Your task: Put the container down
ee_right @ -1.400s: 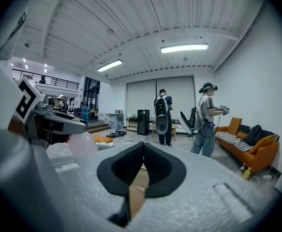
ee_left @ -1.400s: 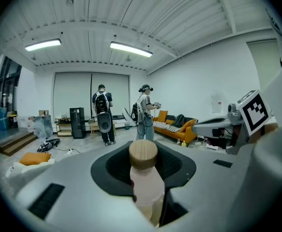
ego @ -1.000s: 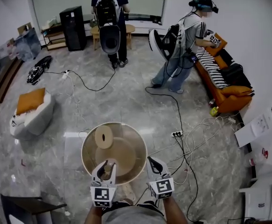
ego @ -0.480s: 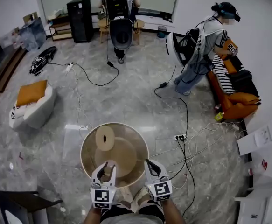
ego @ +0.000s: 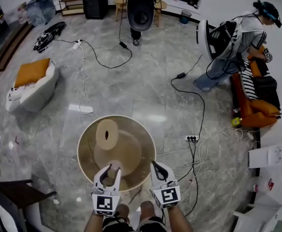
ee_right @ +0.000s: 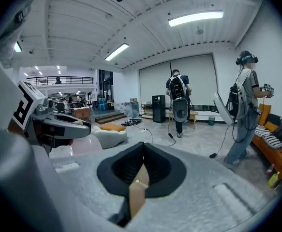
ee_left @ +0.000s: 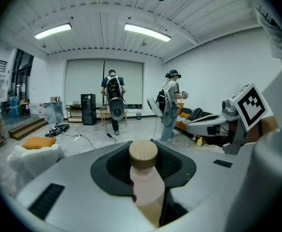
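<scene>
Container [ego: 143, 144], a wide round tan tub, sits straight ahead of us and just past both tools, over the marble floor [ego: 131, 81]. Its near rim meets the tool tips. The left tool [ego: 110, 169] is clenched on a pale peg [ee_left: 145, 187] with a round wooden cap, which stands upright between the jaws at the tub's near-left rim. The peg seems to belong to the tub, though we cannot be sure from here. The right tool [ego: 160, 170] is clenched on a thin tan edge [ee_right: 140, 185], the tub's near-right rim, pinched edge-on between its dark pads.

We cannot tell whether the tub's base touches the floor. Open floor lies beyond it and to its left. A tangle of cables [ego: 199, 149] and a power strip [ego: 192, 138] lie near its right side. A dark chair [ego: 20, 195] stands off its near-left, and our feet [ego: 145, 209] are just under its near rim. A white seat with an orange cushion [ego: 32, 83] is well apart to the far left, and two people [ego: 228, 47] are well apart at the far end.

The tub's mouth faces up at us, its axis upright. Being round, it has no long side. A pale disc [ego: 107, 134] rests inside, toward the far-left wall.
</scene>
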Tool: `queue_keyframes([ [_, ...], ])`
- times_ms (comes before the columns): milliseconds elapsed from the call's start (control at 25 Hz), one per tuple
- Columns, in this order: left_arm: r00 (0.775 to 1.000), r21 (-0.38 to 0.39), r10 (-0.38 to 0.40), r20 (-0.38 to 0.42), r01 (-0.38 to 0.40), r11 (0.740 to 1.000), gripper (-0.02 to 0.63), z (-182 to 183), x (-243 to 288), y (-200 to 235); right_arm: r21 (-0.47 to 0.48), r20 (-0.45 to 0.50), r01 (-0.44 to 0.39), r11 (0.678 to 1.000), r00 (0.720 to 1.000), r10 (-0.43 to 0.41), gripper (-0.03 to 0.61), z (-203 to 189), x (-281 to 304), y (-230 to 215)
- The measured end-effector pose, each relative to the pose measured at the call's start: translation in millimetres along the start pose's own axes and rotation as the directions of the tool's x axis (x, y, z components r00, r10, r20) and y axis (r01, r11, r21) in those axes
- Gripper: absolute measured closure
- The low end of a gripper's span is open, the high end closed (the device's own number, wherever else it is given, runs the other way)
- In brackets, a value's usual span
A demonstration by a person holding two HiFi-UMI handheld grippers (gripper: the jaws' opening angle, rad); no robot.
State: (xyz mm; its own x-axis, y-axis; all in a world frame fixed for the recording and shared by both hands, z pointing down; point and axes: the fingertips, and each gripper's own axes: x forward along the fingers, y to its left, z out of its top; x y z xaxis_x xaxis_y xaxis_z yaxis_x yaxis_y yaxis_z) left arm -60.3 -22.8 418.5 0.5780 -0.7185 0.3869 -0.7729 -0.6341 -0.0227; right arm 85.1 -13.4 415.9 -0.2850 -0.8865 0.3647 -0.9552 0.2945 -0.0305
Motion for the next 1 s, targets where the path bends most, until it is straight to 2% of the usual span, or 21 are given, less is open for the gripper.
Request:
queue_keyframes([
  [240,0.999,-0.025,0.047,-0.027,-0.048,0.999,0.482,-38,46,9,-0.004,-0.015,-0.083,0.997,0.996,0.083,0.578,-40,52,-13],
  [640,0.993,-0.062,0.082,-0.083,-0.088,0.994,0.482,-122,114,17,0.005,-0.093,-0.154,0.988,0.984,0.154,0.578,-128,115,-31],
  [800,0.990,-0.133,0.085,-0.114,-0.100,0.986,0.482,-156,141,23,0.007,-0.111,-0.164,0.986,0.980,0.164,0.578,-159,145,-37],
  [960,0.989,-0.124,0.069,-0.131,-0.085,0.989,0.482,-192,164,20,0.017,-0.140,-0.156,0.988,0.978,0.157,0.578,-198,161,-49],
  [1000,0.988,-0.149,0.070,-0.141,-0.091,0.985,0.482,-198,170,18,0.023,-0.147,-0.152,0.988,0.977,0.153,0.578,-208,164,-53],
])
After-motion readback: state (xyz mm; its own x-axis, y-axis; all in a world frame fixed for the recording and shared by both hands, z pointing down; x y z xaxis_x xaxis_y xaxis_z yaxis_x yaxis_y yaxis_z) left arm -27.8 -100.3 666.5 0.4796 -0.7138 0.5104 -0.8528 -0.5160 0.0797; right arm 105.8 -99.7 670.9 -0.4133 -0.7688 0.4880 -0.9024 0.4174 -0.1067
